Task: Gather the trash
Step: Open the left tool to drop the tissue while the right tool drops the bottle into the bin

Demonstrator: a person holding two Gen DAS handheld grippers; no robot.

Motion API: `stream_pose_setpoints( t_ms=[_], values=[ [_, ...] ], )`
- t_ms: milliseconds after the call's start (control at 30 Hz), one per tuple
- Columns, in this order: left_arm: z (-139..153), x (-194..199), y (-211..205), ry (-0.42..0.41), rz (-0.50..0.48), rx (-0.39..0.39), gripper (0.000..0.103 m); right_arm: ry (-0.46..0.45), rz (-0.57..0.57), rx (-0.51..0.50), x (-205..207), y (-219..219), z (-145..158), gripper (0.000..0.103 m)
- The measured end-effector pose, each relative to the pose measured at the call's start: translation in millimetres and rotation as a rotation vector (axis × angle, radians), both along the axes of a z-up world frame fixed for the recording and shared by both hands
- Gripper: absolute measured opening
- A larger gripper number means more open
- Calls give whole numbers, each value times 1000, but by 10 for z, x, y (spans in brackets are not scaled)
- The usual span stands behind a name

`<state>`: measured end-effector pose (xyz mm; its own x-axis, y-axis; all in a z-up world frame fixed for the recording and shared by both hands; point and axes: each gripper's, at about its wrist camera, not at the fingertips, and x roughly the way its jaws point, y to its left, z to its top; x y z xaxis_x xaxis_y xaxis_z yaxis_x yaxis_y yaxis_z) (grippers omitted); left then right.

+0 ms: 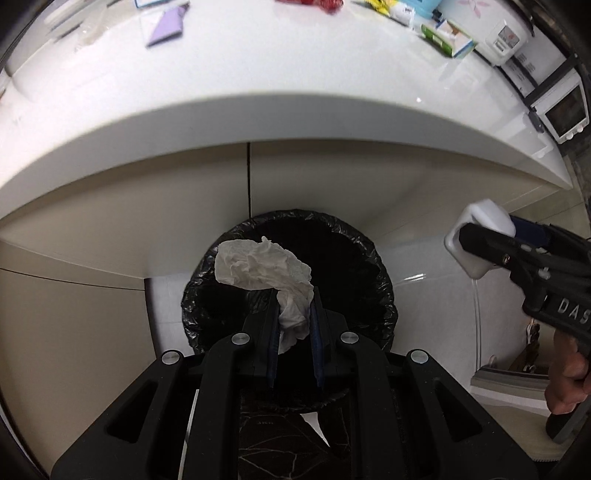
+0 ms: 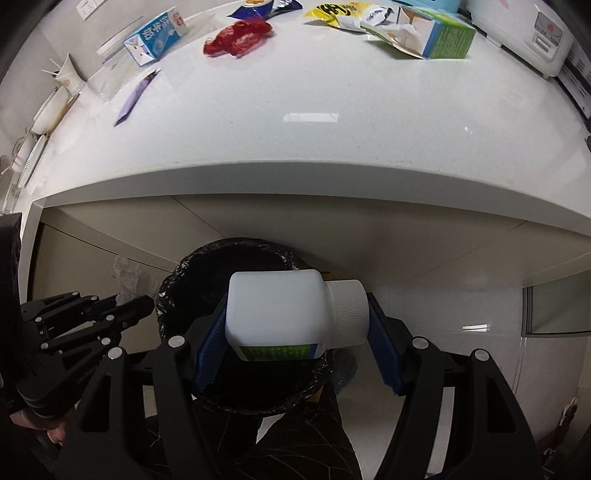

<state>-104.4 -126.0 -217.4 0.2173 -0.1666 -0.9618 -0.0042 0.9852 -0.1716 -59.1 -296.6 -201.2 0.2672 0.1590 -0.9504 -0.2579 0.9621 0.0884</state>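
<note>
Your left gripper [image 1: 293,325] has its two blue-padded fingers closed down narrow on the tail of a crumpled white tissue [image 1: 264,267], whose bulk flares up and to the left above the fingertips, right over the mouth of the black-lined trash bin [image 1: 373,258]. Your right gripper [image 2: 295,339] is spread wide and clamped on a white plastic bottle [image 2: 275,310] lying sideways: one blue pad presses the bottle's base, the other its ribbed white cap [image 2: 349,314] (a green label strip shows along the bottle's lower edge). From the right wrist view the bottle sits over the bin's opening; from the left wrist view the same bottle appears off to the right of the bin, so you cannot tell exactly how it lines up with the rim. The bin stands on the floor against the cabinet front, below the edge of the white countertop [image 2: 295,147]. Farther back on that counter lie a red wrapper [image 2: 238,37], a blue milk carton [image 2: 155,37], a green box [image 2: 443,37] with its end torn open, a yellow packet [image 2: 336,11] and a purple strip [image 2: 136,96], well apart from both grippers.
</note>
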Motion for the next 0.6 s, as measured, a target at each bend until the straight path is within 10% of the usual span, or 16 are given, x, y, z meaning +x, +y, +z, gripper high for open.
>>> stream_pose_setpoints(
  t_ms=[600],
  values=[
    [-618,78,-274,83,-47,6,14,54,-91,-37,91,-354,-227,65]
  ],
)
